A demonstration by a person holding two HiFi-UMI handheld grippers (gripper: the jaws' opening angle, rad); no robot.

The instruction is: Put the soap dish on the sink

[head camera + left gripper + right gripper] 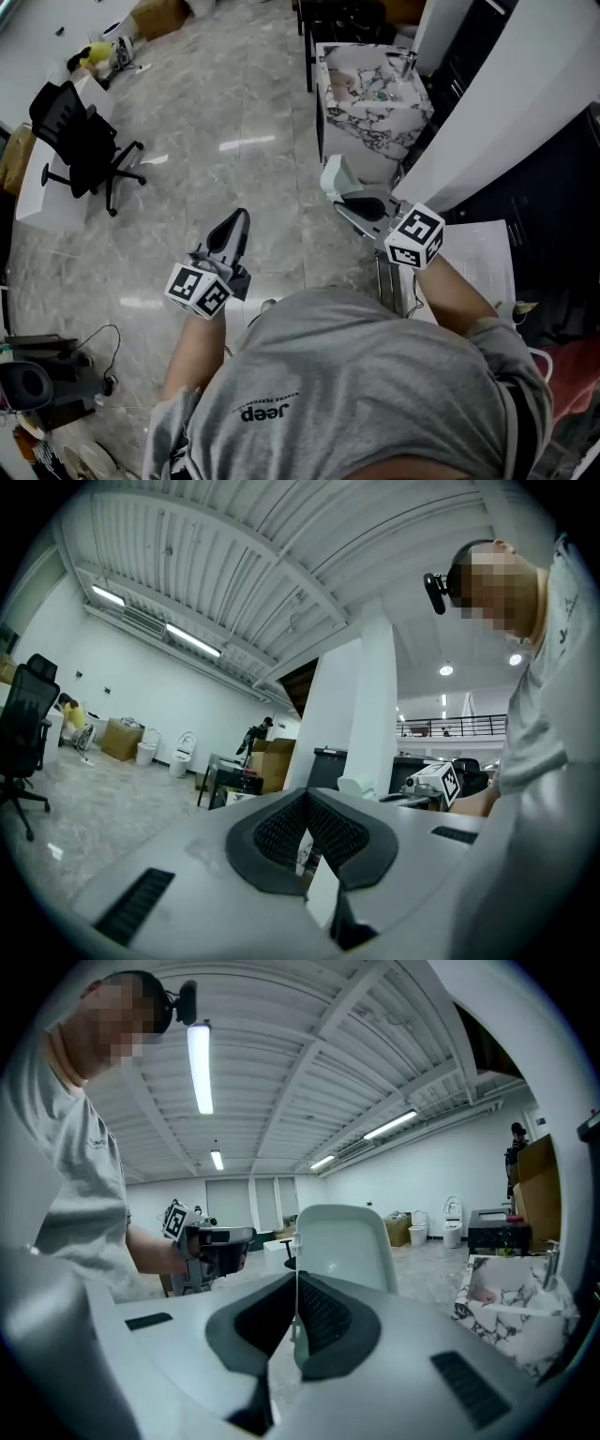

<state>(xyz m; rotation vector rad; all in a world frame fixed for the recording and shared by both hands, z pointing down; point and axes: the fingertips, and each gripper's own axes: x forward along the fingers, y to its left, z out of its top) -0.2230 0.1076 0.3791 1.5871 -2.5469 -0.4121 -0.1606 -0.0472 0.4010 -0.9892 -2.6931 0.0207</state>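
In the head view the white soap dish [334,175] hangs over the floor just short of the marble sink [375,114], and my right gripper [349,192] is shut on its near edge. The right gripper view has the soap dish [347,1246] standing upright between the pads, with my right gripper [296,1283] clamped on it and the sink [511,1312] to the right. My left gripper [238,219] is held out over the floor to the left, shut, with nothing in it. In its own view the left gripper [306,799] has its pads touching.
A black office chair [80,141] stands at the left by a white desk. A dark table [337,19] is behind the sink. A white slanted wall [506,103] runs along the right. Papers [483,253] lie near my right arm. Toilets [454,1218] stand far off.
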